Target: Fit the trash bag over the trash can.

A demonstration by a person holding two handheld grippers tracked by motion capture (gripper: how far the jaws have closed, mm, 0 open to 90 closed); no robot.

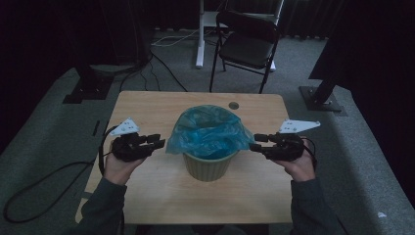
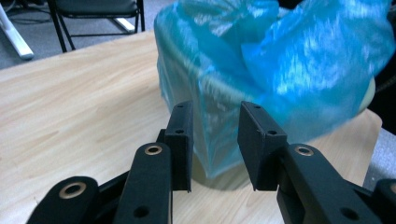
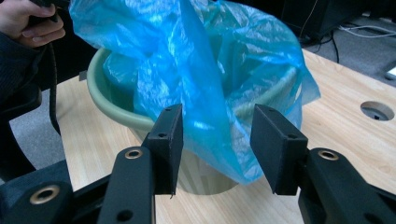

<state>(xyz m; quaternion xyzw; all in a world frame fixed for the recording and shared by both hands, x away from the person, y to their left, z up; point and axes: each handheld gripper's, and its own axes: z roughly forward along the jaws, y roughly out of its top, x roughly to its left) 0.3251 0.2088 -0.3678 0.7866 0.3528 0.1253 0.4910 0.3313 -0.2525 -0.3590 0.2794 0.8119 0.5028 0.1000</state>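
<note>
A pale green bin (image 1: 208, 167) stands in the middle of the wooden table (image 1: 147, 107), lined with a blue plastic bag (image 1: 208, 129) that drapes over its rim. My left gripper (image 1: 161, 142) is open at the bag's left edge; in the left gripper view its jaws flank a hanging fold of the blue bag (image 2: 280, 56) without closing on it. My right gripper (image 1: 253, 143) is open at the bin's right side. The right gripper view has the blue bag (image 3: 201, 84) hanging between the parted jaws, over the green bin's rim (image 3: 105, 100).
A round cable hole (image 1: 234, 105) sits in the table behind the bin. A black folding chair (image 1: 247, 44) and a white desk leg (image 1: 199, 39) stand beyond the table. Cables (image 1: 44, 186) trail on the grey carpet at left.
</note>
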